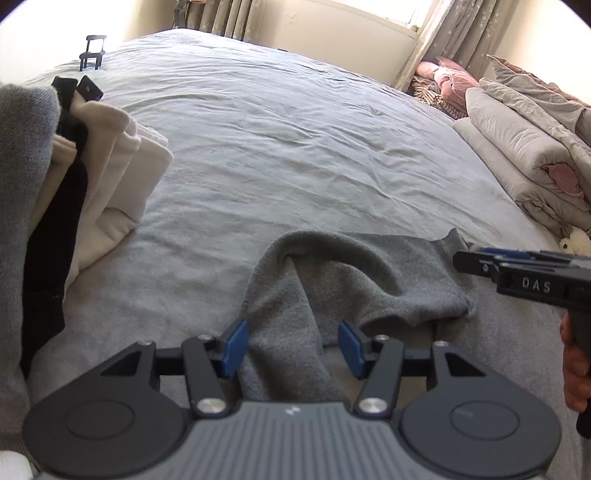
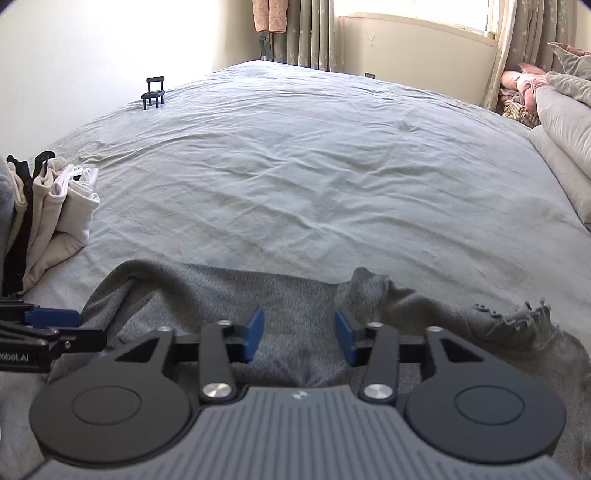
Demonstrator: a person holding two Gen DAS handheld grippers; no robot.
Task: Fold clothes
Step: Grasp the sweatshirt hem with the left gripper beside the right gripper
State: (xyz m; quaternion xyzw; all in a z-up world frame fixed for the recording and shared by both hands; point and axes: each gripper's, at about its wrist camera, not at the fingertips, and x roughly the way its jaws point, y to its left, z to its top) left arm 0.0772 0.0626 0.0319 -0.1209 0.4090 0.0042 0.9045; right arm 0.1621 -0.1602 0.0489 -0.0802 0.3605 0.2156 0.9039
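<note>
Across both wrist views: bed (image 2: 295, 166) with a wrinkled pale grey-blue sheet fills most of the frame; curtains (image 2: 306, 33) and a window at the far wall; rolled and stacked bedding (image 1: 524, 147) along the bed's right edge, pink and grey pieces mixed in.

Grey knit garment (image 2: 288, 306) lies on the near part of the bed, partly folded; in the left wrist view one flap is doubled over itself with a rounded fold at the top (image 1: 354, 273); in the right wrist view its right end is bunched, with a frayed, ruffled edge.

Stack of folded clothes (image 1: 110, 177) sits at the left, well apart from the grey garment; cream, white and black layers, with more grey fabric at the frame edge.

Left hand-held gripper (image 1: 293, 345): jaws apart, blue pads clear on both sides, grey garment lies below and between them but neither pad presses on it; released.

Right hand-held gripper (image 2: 299, 338): jaws apart over the middle of the grey garment, nothing pinched; released. Also seen from the left wrist view at the right edge (image 1: 480, 264), side-on above the garment's right end; a hand (image 1: 574, 369) grips its handle.

Small dark chair-shaped object (image 2: 153, 92) stands far back on the bed near the left edge; too small to say more.
</note>
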